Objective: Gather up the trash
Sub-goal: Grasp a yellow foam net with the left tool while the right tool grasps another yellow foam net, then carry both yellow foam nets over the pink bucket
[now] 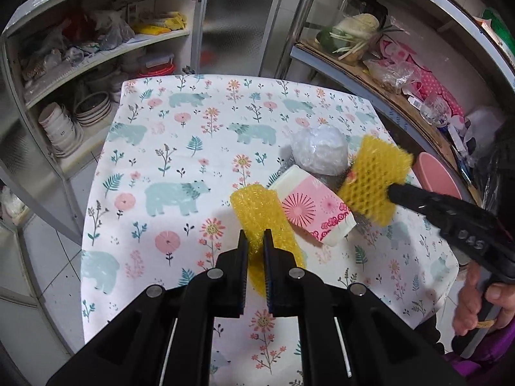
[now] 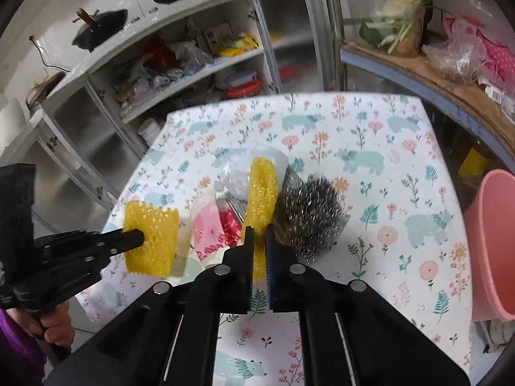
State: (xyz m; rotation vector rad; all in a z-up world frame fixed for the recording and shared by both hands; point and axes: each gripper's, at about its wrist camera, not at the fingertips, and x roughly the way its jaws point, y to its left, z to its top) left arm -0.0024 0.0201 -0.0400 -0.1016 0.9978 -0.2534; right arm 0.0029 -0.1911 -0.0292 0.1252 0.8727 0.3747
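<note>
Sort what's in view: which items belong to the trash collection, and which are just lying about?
Job:
left tool, its yellow foam net
right tool, its yellow foam net
white plastic wad
pink tissue pack
pink bin

Bystanders:
stacked bowls
vegetables

My left gripper [image 1: 255, 244] pinches a yellow foam net sleeve [image 1: 257, 212] just left of the pink-and-white tissue pack [image 1: 313, 209]. Right of that pack, my right gripper [image 1: 394, 193] clamps a second yellow foam net [image 1: 370, 181]. A crumpled clear plastic ball [image 1: 320, 149] sits behind the pack on the bear-print tablecloth [image 1: 167, 148].
</note>
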